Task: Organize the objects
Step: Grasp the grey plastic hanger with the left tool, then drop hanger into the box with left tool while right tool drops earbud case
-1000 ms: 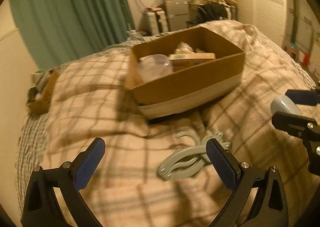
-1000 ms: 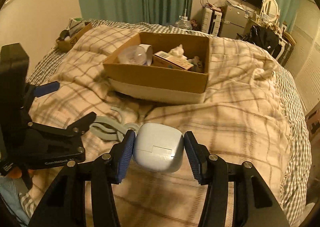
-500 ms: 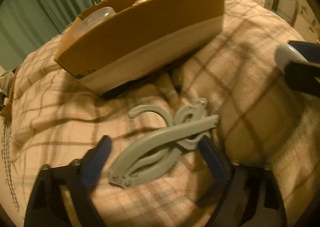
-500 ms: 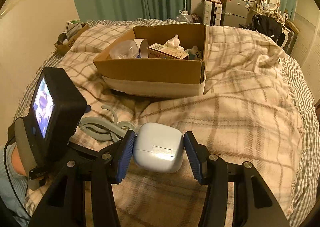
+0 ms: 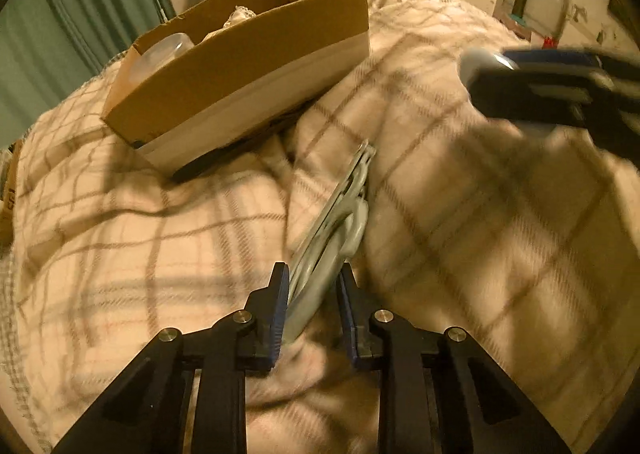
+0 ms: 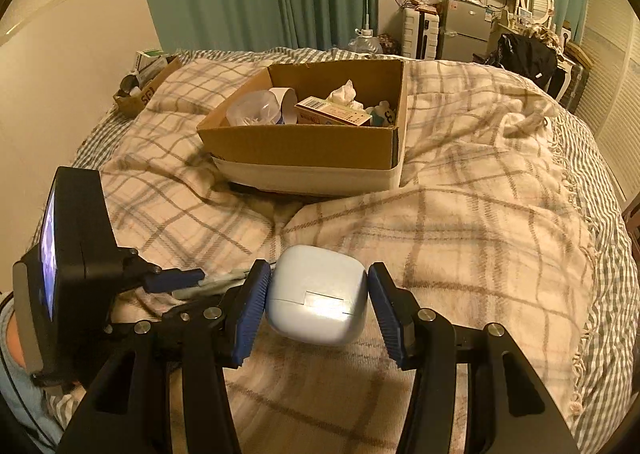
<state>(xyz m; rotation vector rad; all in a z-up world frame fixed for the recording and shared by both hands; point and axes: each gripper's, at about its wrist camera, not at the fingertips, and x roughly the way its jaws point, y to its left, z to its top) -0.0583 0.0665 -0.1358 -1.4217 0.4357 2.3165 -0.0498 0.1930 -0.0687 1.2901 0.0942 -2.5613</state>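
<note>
Plaid blanket [image 6: 460, 222] covers pretty much the whole bed, green curtains and a cluttered desk at the far end of the room. On the far middle of the blanket sits the cardboard box [image 6: 312, 152], already holding a clear plastic tub, a small carton and some tissue.

What's changed: a second ago the left gripper [image 5: 312, 306] was wide open over the grey plastic clip hanger [image 5: 340, 222] lying flat on the near blanket. Now its pads are clamped on the near end of the hanger, which has tipped up on edge and points away toward the box. So the grab looks done, and the carry to the box is probably next.

Over on the right, the right gripper [image 6: 316, 308] hasn't really changed; it's still clenched on the pale blue rounded case [image 6: 316, 302], held above the near blanket. Both objects are in hand, neither in the box yet.
</note>
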